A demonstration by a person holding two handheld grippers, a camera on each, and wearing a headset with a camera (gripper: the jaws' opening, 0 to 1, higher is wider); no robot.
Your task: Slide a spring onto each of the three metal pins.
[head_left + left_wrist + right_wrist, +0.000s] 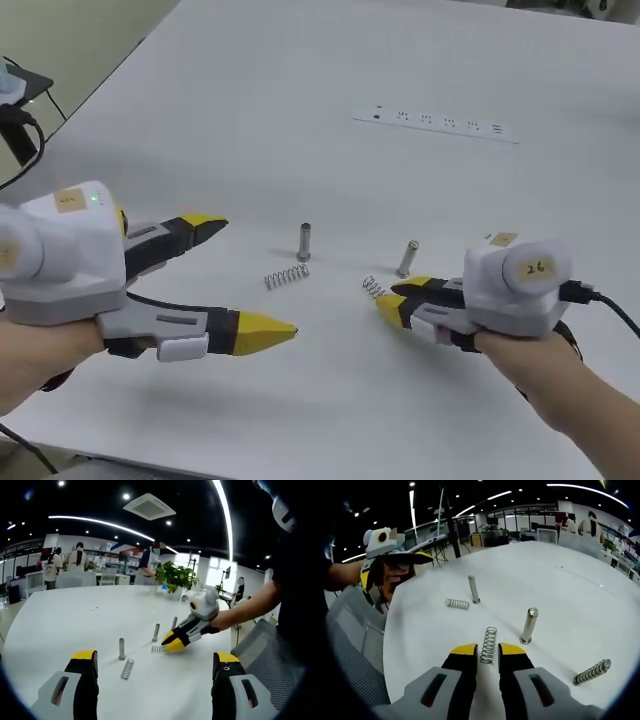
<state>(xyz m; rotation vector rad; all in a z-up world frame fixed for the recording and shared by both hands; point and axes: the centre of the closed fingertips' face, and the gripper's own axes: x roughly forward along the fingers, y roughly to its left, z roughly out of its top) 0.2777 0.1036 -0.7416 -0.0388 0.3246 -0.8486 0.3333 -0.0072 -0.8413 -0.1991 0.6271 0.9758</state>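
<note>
Steel spring (pixel 489 644), light and apt to roll, lies toward the near edge of the table (pixel 300 80), one end between the narrow, seemingly unclosed jaws of the right gripper (pixel 488 651); pinch it gently mid-coil. Left gripper (pixel 260 275) gapes wide

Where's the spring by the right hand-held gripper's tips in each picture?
Head view: spring centre-right, at the right hand-held gripper tips.
Left gripper view: centre, beside those tips.
Right gripper view: low centre, near end between the jaws.
Shared landmark: the upright pin beside it.
</note>
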